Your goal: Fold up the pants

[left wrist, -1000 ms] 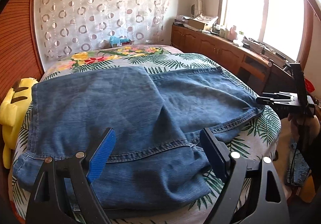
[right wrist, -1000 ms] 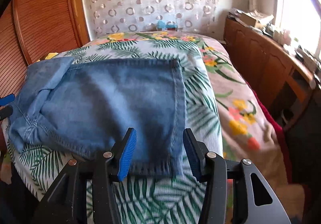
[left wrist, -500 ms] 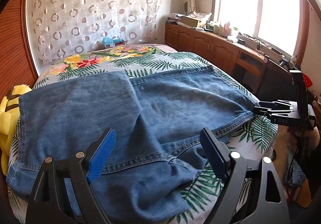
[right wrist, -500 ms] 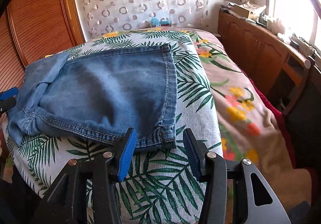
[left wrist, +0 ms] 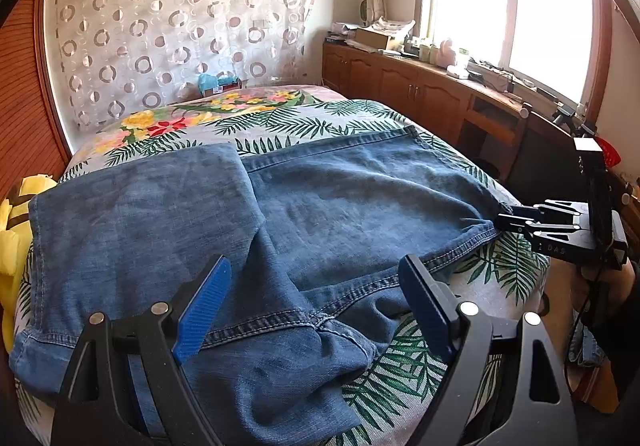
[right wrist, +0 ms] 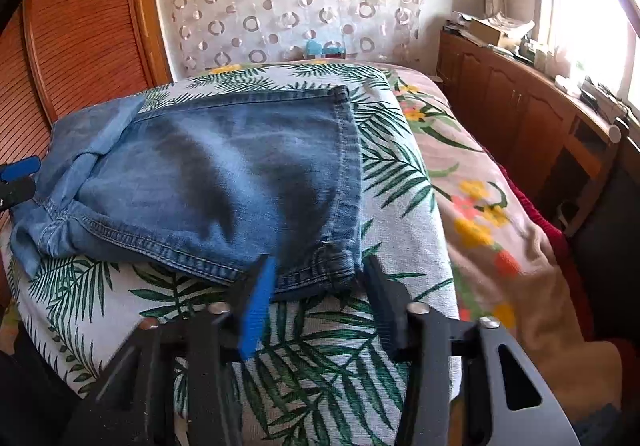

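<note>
Progress of the fold, seen from both wrist cameras. The pants (left wrist: 304,230) are laid flat across the near end of the bed (left wrist: 360,118), on the leaf-patterned bedspread (right wrist: 400,182), with the crotch bunched at the bed's near edge. One leg is seen doubled back on itself toward the bed's left side, its upper layer ending in a straight edge; this part of the fold is judged done. The other leg is still spread at full length toward the bed's right edge, so that fold is judged outstanding, as is any further halving and smoothing of the stack.

The left gripper (left wrist: 312,298) is held above the crotch seam with its jaws spread wide; no cloth is pinched between them. The right gripper (right wrist: 316,286) is placed at the near corner of the outstretched leg's hem (right wrist: 320,270). Its jaws are closing, with the hem corner lying between them, but the pads are not yet shown pressing on the denim. In the left wrist view the same gripper is seen at the hem by the bed's right edge.

A yellow plush toy (left wrist: 16,214) is seen at the bed's left edge, clear of the work.
</note>
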A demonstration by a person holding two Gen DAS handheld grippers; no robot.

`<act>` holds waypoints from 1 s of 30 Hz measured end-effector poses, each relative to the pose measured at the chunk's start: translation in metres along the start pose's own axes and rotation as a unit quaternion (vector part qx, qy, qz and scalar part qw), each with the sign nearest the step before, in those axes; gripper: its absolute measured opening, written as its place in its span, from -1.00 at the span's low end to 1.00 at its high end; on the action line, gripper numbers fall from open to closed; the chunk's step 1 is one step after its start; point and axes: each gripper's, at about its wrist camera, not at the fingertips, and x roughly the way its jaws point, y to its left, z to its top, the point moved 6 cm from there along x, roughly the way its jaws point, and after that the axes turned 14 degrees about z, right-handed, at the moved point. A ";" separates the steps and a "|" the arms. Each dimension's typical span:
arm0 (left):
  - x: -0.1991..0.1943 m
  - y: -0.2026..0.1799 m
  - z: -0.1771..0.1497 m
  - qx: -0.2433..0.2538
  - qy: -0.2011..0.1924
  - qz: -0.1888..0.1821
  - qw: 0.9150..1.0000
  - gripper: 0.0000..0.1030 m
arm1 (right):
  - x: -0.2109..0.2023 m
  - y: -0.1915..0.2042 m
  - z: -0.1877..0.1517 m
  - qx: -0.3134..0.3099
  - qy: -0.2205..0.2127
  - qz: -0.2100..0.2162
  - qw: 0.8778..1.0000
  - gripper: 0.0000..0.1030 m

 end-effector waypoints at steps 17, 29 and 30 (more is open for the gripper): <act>-0.020 0.033 0.001 -0.029 -0.019 0.016 0.999 0.67 | -0.044 0.053 0.063 -0.046 -0.078 0.089 0.992 -0.72; -0.046 0.096 -0.003 -0.082 -0.040 0.057 0.994 0.67 | -0.042 0.176 0.117 -0.141 -0.102 0.205 0.963 -0.72; -0.048 0.103 -0.005 -0.087 -0.041 0.062 0.993 0.67 | -0.040 0.187 0.120 -0.148 -0.102 0.217 0.960 -0.72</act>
